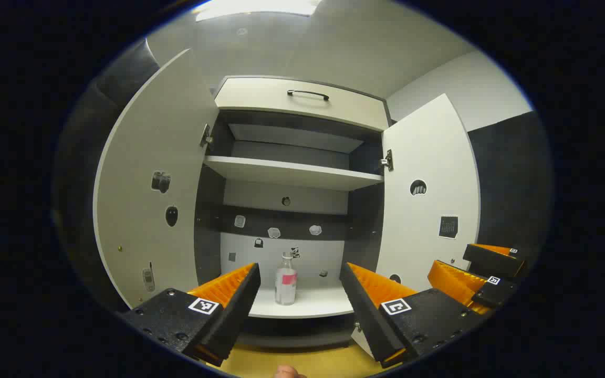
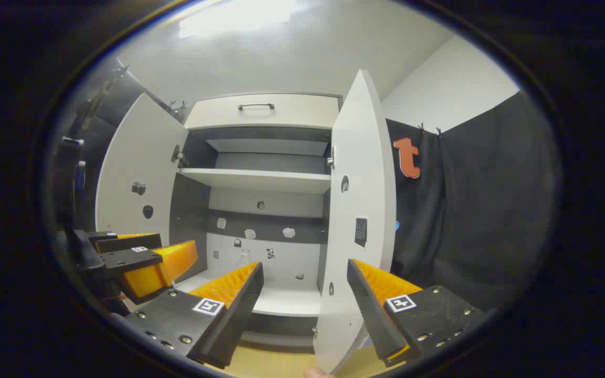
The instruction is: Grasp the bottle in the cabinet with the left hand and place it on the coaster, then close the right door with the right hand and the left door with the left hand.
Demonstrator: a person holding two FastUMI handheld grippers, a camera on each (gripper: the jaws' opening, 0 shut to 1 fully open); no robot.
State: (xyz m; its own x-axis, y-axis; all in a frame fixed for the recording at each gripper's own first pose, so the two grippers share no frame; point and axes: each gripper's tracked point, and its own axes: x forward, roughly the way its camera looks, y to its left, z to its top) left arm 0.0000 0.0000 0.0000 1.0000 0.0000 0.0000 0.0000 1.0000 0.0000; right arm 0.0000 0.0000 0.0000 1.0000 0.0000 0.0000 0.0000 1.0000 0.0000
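In the left gripper view, we see the left door (image 1: 150, 194) swung wide, small stickers dotting its inner face. Next comes the cabinet (image 1: 302, 100), a drawer with a dark handle (image 1: 308, 94) across its top and one shelf (image 1: 292, 173) below. The left gripper (image 1: 300, 286) faces the opening with its jaws spread wide and nothing between them. Framed in that gap, the bottle (image 1: 285, 278) stands upright on the cabinet floor, well back from the tips, clear with a pink label. The right door (image 1: 428, 199) hangs open beyond, and the right gripper (image 1: 483, 275) sits just past its lower edge.

In the right gripper view, the left gripper (image 2: 139, 262) appears low at the left, in front of the left door (image 2: 134, 173). We make out the bottle (image 2: 243, 257) only faintly, deep in the cabinet (image 2: 260, 113). The right gripper (image 2: 305, 299) holds its jaws apart, the edge of the right door (image 2: 357, 210) standing between them, whether touching we cannot tell. A yellow surface (image 2: 276, 362) lies below.
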